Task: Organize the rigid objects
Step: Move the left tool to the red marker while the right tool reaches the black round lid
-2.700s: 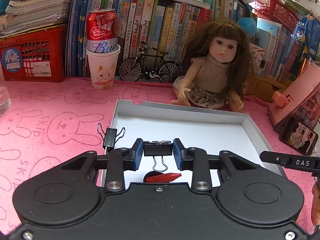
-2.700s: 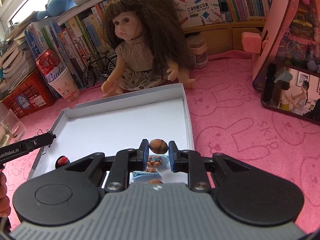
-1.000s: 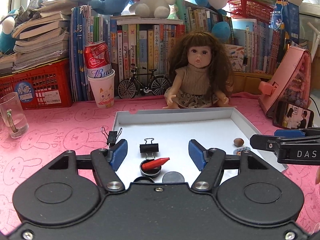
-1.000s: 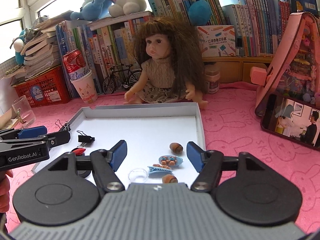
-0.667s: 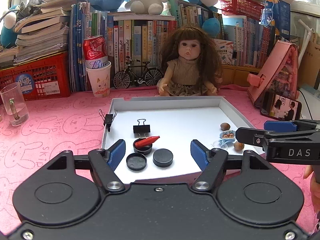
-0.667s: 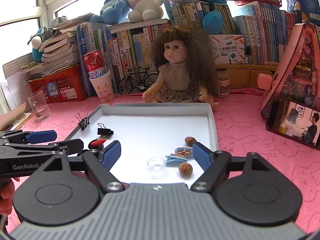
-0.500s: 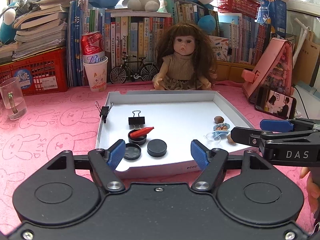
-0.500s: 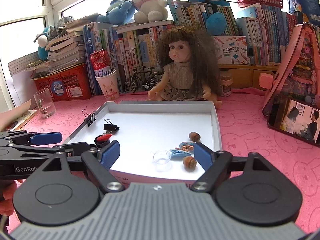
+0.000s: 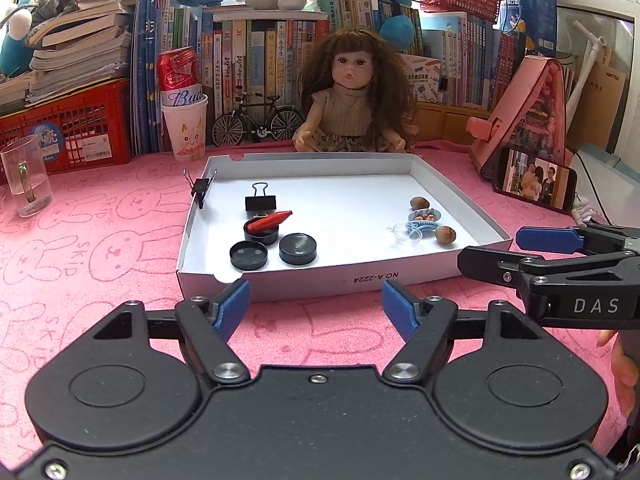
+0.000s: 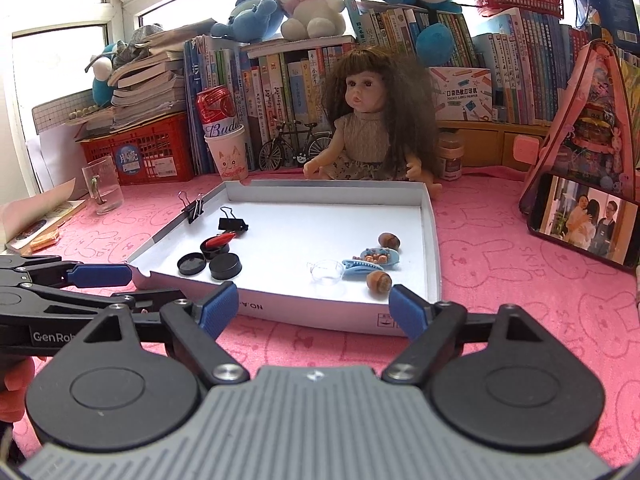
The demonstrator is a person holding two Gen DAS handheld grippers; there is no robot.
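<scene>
Just short of the white tray (image 9: 460, 216) on the pink counter (image 9: 100, 248), both left tongs (image 9: 316, 306) and right tongs (image 10: 310, 306) gape empty, while inside lie light, stiff binder clips (image 9: 260, 202), best pinched across the body, and slippery nuts (image 10: 379, 281).

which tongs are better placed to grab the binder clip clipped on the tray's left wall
Left, probably. The left tongs sit open before the tray's left half, where the binder clip grips the wall. The right tongs, also open, face the right half.
</scene>
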